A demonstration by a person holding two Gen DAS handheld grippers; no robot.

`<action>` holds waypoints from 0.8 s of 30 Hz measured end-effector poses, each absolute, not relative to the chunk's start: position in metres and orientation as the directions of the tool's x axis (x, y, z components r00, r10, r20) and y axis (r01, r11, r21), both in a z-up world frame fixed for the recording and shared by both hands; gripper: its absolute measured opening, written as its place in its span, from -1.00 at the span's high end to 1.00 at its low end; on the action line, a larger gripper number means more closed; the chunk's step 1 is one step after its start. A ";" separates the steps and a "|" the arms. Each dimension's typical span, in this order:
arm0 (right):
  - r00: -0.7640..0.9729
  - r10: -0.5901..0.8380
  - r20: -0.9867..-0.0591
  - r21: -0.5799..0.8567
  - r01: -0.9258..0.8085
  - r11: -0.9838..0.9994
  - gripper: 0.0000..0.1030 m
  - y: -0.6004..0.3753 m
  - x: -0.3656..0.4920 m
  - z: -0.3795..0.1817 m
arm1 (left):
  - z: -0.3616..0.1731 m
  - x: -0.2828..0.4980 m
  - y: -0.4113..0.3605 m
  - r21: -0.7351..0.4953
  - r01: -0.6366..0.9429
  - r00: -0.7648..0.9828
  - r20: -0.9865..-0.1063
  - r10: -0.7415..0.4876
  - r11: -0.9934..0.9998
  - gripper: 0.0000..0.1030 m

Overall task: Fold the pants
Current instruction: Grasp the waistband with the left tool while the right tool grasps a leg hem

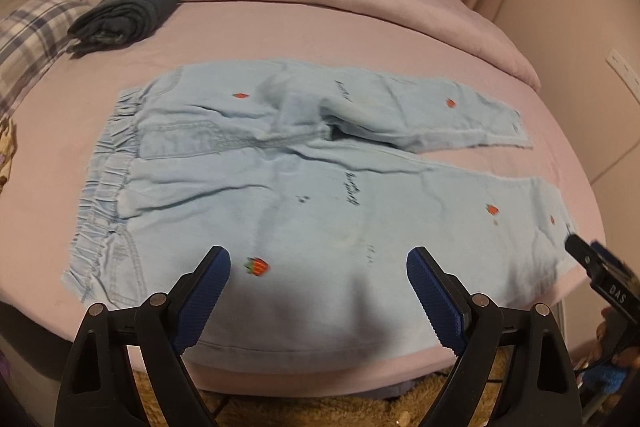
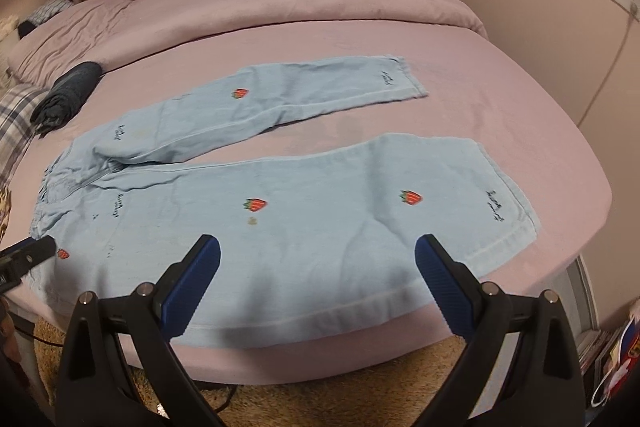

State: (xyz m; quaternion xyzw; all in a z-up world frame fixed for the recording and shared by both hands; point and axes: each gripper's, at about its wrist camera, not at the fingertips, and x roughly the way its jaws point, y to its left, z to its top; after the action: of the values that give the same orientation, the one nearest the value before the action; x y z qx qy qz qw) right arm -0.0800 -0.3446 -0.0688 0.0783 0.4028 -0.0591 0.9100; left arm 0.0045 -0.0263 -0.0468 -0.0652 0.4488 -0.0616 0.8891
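Pale blue denim pants (image 1: 280, 167) with small strawberry patches lie spread flat on a pink bed (image 1: 360, 23), and nothing has been folded yet. At the far left a plaid pillow (image 1: 32, 31) sits beside a dark folded garment (image 1: 128, 9), both well apart from the pants and out of the way. The elastic waistband (image 1: 100, 187) comes next, bunched and facing left, likely laid so that the legs run rightward along the near edge of the bed within easy reach. The left hand-held gripper (image 1: 318, 263) hovers over the near leg close to the seat, released, with only flat cloth below the gap and no pad pressing on it. Further right the two legs part, the far leg (image 2: 320, 87) angling away and the near leg (image 2: 360, 219) lying along the bed edge. The right hand-held gripper (image 2: 318, 255) hangs over that near leg short of its hem (image 2: 516, 211), also released and holding nothing. Spaced like this, the pair seems set to pinch the near leg at two points and carry it over the far one.
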 end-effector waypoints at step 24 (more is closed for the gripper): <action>0.518 -0.185 -0.835 0.188 0.585 0.789 -0.56 -0.527 -0.078 -0.134 | -0.106 0.026 0.123 -0.148 -0.348 0.517 -0.854 0.058 0.926 -0.65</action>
State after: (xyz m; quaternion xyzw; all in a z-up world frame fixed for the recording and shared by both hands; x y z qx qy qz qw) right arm -0.0779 -0.5268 -0.1336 0.2302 0.4342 -0.2292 0.8402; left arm 0.0265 0.1232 -0.1057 -0.1521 0.4769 0.1184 0.8576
